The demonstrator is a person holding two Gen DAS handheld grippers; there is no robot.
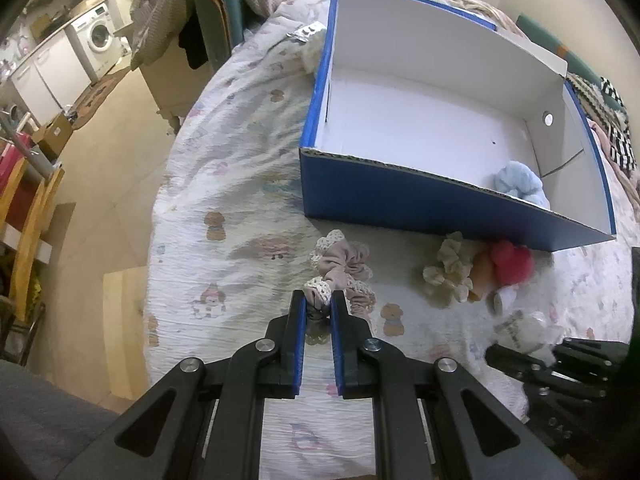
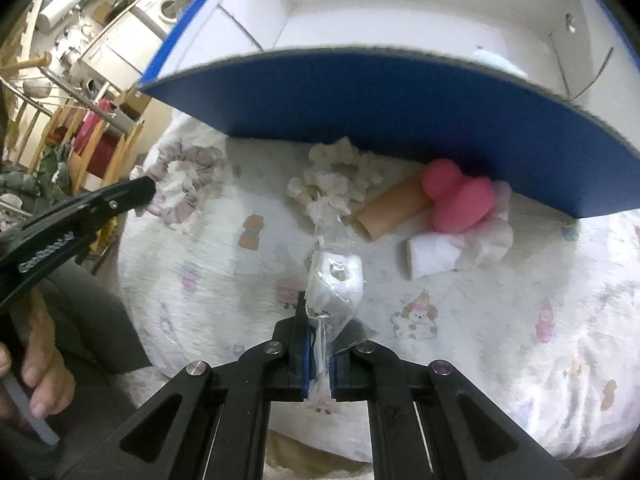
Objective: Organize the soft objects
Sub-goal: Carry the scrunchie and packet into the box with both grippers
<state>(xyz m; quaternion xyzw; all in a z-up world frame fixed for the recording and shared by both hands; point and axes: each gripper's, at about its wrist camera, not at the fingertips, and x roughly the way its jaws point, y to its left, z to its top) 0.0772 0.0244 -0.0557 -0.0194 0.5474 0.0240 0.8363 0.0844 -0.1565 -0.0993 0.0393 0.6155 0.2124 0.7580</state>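
Observation:
My left gripper (image 1: 319, 300) is shut on the near edge of a mauve scrunchie with lace trim (image 1: 344, 268), which lies on the printed bedspread in front of the blue box (image 1: 400, 196). A light blue fluffy scrunchie (image 1: 520, 184) sits in the box's near right corner. My right gripper (image 2: 320, 320) is shut on a clear plastic packet holding a white soft item (image 2: 336, 280), lifted off the bedspread. Against the box wall lie a cream scrunchie (image 2: 332, 184), a tan roll (image 2: 392, 210), a pink sponge (image 2: 456, 200), a white folded cloth (image 2: 434, 256) and a pale pink scrunchie (image 2: 492, 236).
The bed's edge drops to the floor on the left (image 1: 120, 168), with wooden chairs (image 1: 28, 220) there. A white fluffy item (image 1: 310, 50) lies behind the box's far left corner. A person's hand (image 2: 40, 364) holds the left gripper's handle.

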